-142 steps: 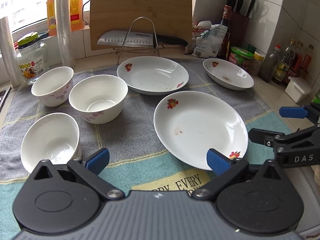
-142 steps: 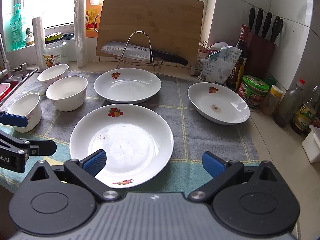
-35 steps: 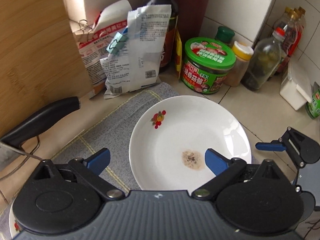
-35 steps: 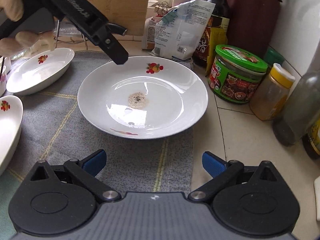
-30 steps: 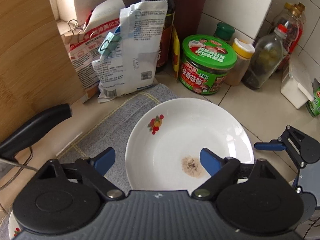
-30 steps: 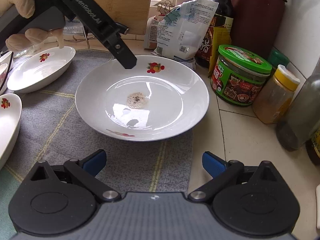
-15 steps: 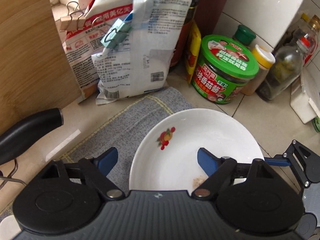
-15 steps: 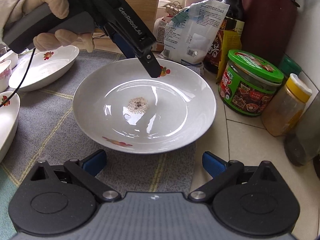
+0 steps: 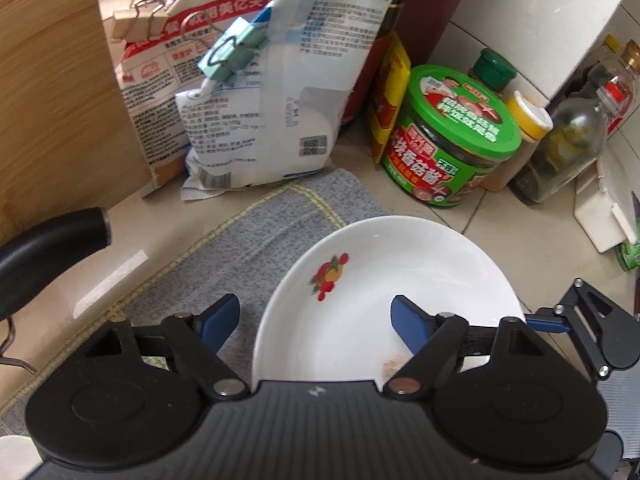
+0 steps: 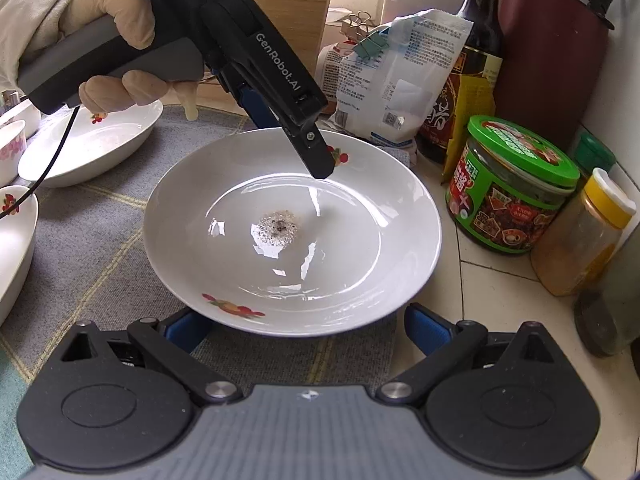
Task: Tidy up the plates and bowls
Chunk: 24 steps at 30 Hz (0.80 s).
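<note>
A white plate [image 9: 400, 280] with a fruit print and a brown stain lies on the grey cloth [image 9: 248, 240]. My left gripper [image 9: 316, 314] straddles its far rim, one finger on the cloth side and one inside the plate. Its jaws are closing and the pads stand apart from the rim. In the right wrist view the same plate [image 10: 292, 240] shows the left gripper [image 10: 292, 140] angled down over its far edge, held by a gloved hand [image 10: 120, 44]. My right gripper [image 10: 306, 326] is open, the plate's near rim between its fingers. One right finger [image 9: 546, 322] shows beside the plate.
Clipped bags [image 9: 256, 92], a dark sauce bottle [image 10: 476, 56], a green-lidded jar [image 10: 516, 196] and spice bottles [image 10: 588, 236] crowd the back and right. A wooden board [image 9: 52, 92] and a knife handle [image 9: 48, 248] stand left. Two more plates [image 10: 92, 144] [image 10: 12, 248] lie left on the cloth.
The left gripper has come down and forward over the plate's far rim while its jaws narrowed. The right gripper has closed in on the plate's near rim.
</note>
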Tool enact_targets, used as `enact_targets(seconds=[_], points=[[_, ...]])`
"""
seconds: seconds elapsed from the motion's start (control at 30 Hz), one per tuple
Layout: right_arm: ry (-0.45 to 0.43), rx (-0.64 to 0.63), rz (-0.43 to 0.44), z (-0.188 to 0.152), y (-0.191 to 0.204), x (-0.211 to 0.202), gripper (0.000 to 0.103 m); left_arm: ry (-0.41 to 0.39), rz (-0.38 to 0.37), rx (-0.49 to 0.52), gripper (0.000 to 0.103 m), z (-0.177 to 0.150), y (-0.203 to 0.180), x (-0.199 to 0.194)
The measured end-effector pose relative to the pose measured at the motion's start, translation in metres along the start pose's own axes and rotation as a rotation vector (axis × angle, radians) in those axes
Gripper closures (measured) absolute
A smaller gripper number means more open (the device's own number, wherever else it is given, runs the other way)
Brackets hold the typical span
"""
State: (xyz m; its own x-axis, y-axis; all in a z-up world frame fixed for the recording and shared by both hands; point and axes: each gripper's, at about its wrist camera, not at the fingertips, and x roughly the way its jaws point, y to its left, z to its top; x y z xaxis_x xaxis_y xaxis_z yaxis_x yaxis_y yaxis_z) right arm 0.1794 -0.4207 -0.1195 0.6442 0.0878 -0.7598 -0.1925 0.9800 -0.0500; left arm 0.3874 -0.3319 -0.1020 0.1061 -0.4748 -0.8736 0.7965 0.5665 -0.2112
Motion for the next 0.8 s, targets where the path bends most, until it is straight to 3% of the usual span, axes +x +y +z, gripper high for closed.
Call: enact_targets(seconds=[0.23,0.8], points=[[-0.007,-0.009,0.006,0.0009,0.0025,0.0008,0.001,0.024,-0.024,-0.012,0.034,0.0022,-0.0009,0.0072],[-0.006,0.001,-0.011,0.0042,0.0046,0.0004,0.001,0.024,-0.038,0.031,0.034,0.0005,-0.0045,0.0034]])
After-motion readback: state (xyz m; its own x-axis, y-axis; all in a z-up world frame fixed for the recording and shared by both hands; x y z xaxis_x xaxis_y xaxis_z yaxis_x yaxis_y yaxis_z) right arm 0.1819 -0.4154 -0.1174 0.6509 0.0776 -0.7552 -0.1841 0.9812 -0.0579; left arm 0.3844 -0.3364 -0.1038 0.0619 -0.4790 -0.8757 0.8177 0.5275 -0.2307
